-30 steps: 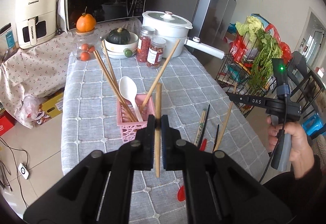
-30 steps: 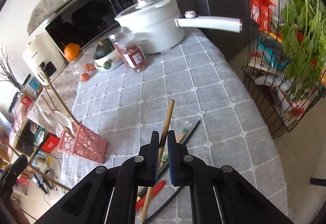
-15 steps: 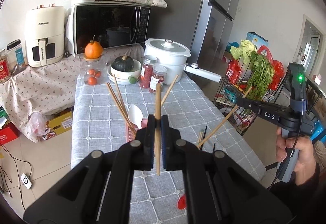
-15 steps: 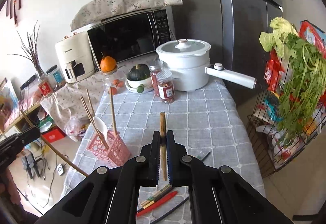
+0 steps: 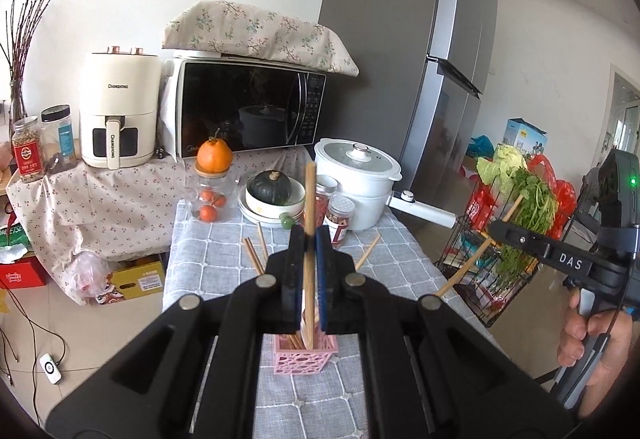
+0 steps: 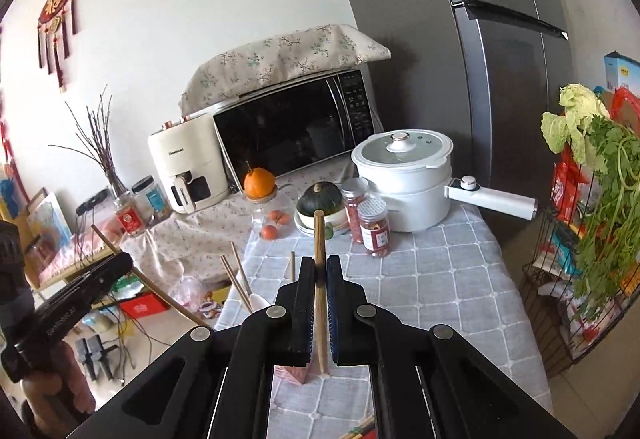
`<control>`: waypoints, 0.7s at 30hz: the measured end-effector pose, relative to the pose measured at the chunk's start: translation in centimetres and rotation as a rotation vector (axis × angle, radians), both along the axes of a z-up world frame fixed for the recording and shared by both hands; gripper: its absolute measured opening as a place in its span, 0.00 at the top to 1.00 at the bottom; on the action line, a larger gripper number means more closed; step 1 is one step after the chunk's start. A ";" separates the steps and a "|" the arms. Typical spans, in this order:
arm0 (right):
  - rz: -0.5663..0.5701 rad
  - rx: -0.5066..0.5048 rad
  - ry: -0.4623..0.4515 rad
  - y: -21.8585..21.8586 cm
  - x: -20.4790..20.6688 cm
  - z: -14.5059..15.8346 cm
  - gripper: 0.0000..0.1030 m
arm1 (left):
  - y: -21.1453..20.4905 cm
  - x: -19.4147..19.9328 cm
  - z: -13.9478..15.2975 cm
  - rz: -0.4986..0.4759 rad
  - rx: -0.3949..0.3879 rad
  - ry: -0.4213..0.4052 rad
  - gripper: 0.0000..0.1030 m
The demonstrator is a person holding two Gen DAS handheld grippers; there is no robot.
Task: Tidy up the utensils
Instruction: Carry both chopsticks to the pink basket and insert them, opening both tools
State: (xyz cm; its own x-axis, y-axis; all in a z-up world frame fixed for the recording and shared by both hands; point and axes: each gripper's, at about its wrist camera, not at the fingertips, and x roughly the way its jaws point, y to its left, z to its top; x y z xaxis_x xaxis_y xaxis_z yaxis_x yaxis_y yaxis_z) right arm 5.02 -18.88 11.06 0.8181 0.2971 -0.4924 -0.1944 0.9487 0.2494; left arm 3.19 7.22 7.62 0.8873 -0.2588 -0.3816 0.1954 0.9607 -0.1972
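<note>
Both grippers have risen: the left gripper (image 5: 307,239) stays clamped on an upright chopstick (image 5: 309,199) above the pink basket (image 5: 306,357) on the table (image 5: 224,251). That basket holds several chopsticks. Right gripper (image 6: 320,271) pinches its own wooden chopstick (image 6: 319,239) too.

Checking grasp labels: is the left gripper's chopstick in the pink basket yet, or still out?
Cannot tell. The left gripper is shut on the chopstick; its lower end overlaps the basket mouth, depth unclear.

"CHANGHONG" stands on the air fryer (image 5: 117,110); "DAS" on the right gripper (image 5: 498,229).
</note>
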 end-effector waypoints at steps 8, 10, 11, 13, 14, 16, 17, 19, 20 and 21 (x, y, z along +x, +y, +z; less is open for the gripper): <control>0.022 0.032 -0.008 1.7 0.6 0.1 0.95 | -0.8 2.6 -2.0 0.022 0.061 0.028 0.94; 0.027 0.033 -0.013 2.1 0.7 0.0 0.95 | -1.0 3.4 -2.7 0.010 0.066 0.051 0.94; 0.030 0.032 -0.016 2.3 0.7 0.0 0.95 | -1.1 3.7 -3.1 0.001 0.071 0.063 0.94; 0.038 0.033 -0.018 2.8 0.8 -0.2 0.95 | -1.4 4.4 -3.9 0.000 0.084 0.087 0.94; 0.042 0.032 -0.020 3.1 0.9 -0.2 0.95 | -1.5 4.8 -4.2 -0.005 0.088 0.098 0.94; 0.048 0.035 -0.029 3.5 0.8 -0.2 0.95 | -1.7 5.3 -4.9 -0.008 0.095 0.113 0.94; 0.052 0.036 -0.035 3.8 0.8 -0.2 0.95 | -1.7 5.6 -5.1 -0.009 0.096 0.115 0.94; 0.056 0.040 -0.048 4.2 0.9 -0.2 0.95 | -1.7 6.0 -5.6 -0.015 0.097 0.119 0.88; 0.061 0.042 -0.051 4.4 1.0 -0.3 0.95 | -1.7 6.1 -5.7 -0.013 0.100 0.123 0.84; 0.065 0.045 -0.052 4.7 1.2 -0.5 0.95 | -1.6 6.1 -5.8 -0.003 0.102 0.124 0.74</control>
State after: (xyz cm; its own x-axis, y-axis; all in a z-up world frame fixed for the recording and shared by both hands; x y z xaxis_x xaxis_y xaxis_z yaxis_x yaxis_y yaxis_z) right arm 6.19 -14.19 10.61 0.8206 0.3712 -0.4346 -0.2689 0.9217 0.2795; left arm 9.33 5.58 1.78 0.8312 -0.2155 -0.5126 0.1783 0.9765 -0.1214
